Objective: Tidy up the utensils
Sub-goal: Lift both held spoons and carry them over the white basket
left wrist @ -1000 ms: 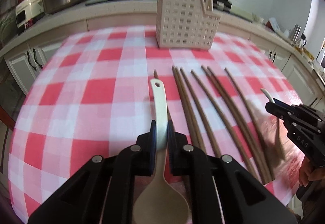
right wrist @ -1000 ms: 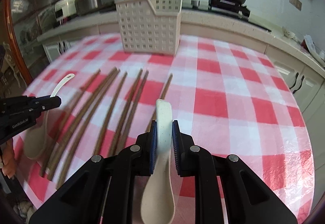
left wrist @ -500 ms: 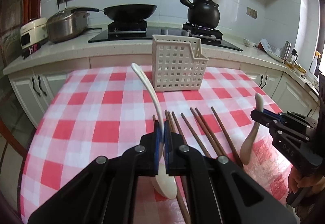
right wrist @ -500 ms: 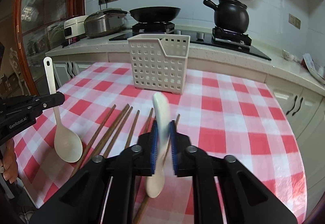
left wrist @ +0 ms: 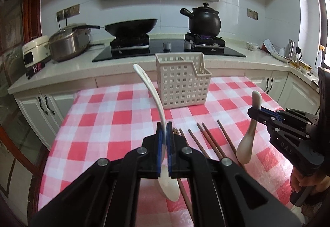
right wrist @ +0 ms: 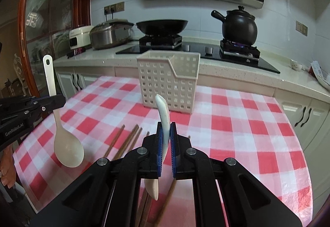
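Observation:
My left gripper (left wrist: 164,130) is shut on a long cream spoon (left wrist: 153,95), handle up, bowl hanging below the fingers; it also shows in the right wrist view (right wrist: 61,132). My right gripper (right wrist: 166,130) is shut on a shorter cream spoon (right wrist: 164,113), also seen from the left wrist view (left wrist: 249,134). Both spoons hang above the checked tablecloth (left wrist: 99,122). Several brown chopsticks (left wrist: 208,142) lie on the cloth between the grippers. A white perforated utensil basket (left wrist: 181,80) stands upright at the table's far edge, beyond both grippers (right wrist: 169,80).
Behind the table runs a counter with a stove, a black wok (left wrist: 132,27), a black clay pot (left wrist: 204,21), a steel cooker (left wrist: 69,41) and a white appliance (left wrist: 35,52). White cabinets (left wrist: 47,103) stand below. The table edge drops off at left and right.
Both grippers have lifted their spoons off the tablecloth and tipped them upright, handles up. The view has risen from looking down at the table toward the basket and counter.

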Motion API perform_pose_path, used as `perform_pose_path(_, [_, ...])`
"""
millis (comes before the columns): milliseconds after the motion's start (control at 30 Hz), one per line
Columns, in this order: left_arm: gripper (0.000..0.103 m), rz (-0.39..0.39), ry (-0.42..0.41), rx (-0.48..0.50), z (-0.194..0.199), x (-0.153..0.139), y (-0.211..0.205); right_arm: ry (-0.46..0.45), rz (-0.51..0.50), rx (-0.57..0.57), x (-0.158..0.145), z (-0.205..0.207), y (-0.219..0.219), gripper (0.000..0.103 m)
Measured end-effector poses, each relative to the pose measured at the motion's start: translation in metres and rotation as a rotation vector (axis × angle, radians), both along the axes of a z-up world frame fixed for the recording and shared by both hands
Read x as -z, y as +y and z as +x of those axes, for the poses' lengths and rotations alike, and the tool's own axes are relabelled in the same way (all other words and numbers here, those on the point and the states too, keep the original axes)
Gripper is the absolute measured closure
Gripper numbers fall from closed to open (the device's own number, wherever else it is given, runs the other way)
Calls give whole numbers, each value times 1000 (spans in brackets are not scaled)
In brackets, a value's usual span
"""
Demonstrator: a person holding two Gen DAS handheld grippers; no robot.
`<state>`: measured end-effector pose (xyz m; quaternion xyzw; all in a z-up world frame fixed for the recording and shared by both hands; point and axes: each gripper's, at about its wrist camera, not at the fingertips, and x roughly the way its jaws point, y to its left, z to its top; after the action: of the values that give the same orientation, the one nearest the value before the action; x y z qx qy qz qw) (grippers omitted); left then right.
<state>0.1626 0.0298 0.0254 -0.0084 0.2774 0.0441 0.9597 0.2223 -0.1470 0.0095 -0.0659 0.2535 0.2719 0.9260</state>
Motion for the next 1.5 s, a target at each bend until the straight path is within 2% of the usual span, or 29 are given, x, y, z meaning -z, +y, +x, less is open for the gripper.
perform_pose_path(333, [99,39,-74,22,28,-36,-9,-57,50,-1,-28,27,13,96])
perform_pose_path(667, [99,-7,-148,27,78,-69,-1,-64,103,25,-47,73,19,96])
perform_pose_path(967, [99,-21,-189,51,116,-84,3,-67,130,26,-59,111,22,96])
perform_pose_path(1267, [99,-10,-263,43,152,-109,15,-132,159,26,-91,146,28,96])
perform_pose_path(1500, [99,-12,-277,52,184,-113,15,-187,166,24,-114,166,41,96])
